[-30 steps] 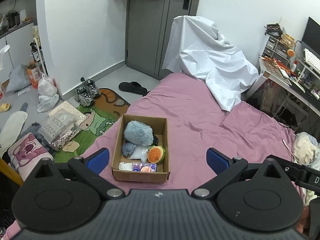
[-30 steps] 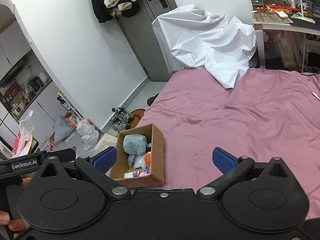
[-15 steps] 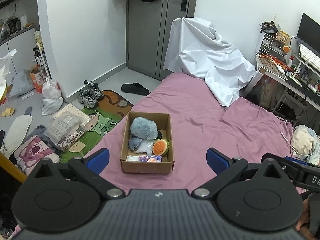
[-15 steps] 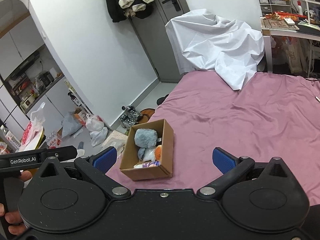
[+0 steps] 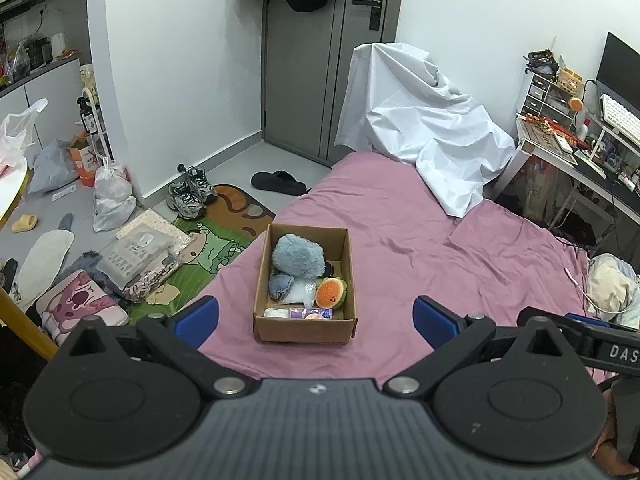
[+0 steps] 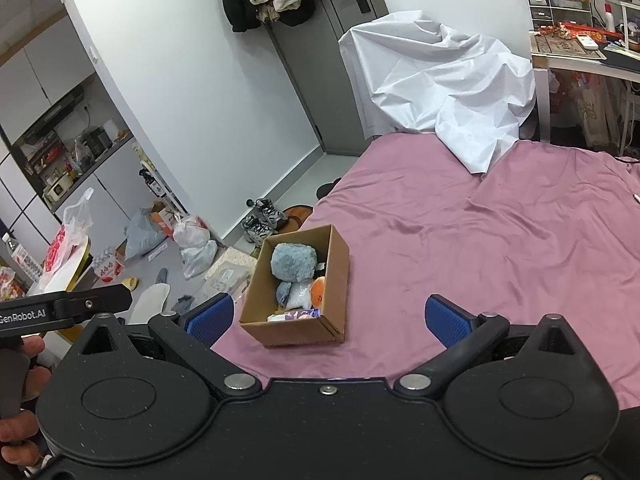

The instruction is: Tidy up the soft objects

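The cardboard box (image 5: 306, 286) of soft toys sat on the pink bed, its long axis running away from the left hand-held gripper (image 5: 316, 316), dead ahead. The right hand-held gripper (image 6: 328, 318) saw it ahead-left. Both stood wide, empty.

One cardboard box (image 5: 306, 326) on bed (image 5: 460, 264). Inside: one blue-grey plush (image 5: 298, 256), one burger plush (image 5: 331, 294), one clear bag (image 5: 298, 294), one small grey soft item (image 5: 279, 285); flat packets along front wall, count unclear. One white sheet (image 5: 424, 124). Two sneakers (image 5: 190, 192), one black slipper (image 5: 280, 183) on floor.
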Motion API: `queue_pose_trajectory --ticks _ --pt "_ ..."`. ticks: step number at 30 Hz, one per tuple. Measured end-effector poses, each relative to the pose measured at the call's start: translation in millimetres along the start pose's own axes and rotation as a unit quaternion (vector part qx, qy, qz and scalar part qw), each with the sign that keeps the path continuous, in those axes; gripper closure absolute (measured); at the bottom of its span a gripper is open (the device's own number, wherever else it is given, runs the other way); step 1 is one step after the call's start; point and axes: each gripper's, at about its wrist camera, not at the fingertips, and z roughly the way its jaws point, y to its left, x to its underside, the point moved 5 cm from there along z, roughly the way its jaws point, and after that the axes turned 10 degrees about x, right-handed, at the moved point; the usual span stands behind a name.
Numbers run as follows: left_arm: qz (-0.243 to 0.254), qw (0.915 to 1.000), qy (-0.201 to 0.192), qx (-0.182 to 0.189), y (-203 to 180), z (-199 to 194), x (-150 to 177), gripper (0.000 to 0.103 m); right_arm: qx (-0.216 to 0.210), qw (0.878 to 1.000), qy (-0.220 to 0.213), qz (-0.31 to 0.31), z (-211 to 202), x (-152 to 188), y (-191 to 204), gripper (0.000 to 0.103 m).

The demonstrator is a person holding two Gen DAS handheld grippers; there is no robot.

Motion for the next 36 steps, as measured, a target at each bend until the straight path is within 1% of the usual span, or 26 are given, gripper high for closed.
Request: queue_pose_trajectory --ticks 16,36 --pt "-0.008 1.0 0.003 0.001 7.2 -2.1 4.4 0.001 -0.001 1.0 0.008 -0.007 0.3 0.7 2.8 0.0" --pt "-0.004 0.9999 0.012 0.001 4.2 12.4 4.0 0.001 -0.002 1.0 0.021 -0.002 7.4 1.2 0.2 0.0"
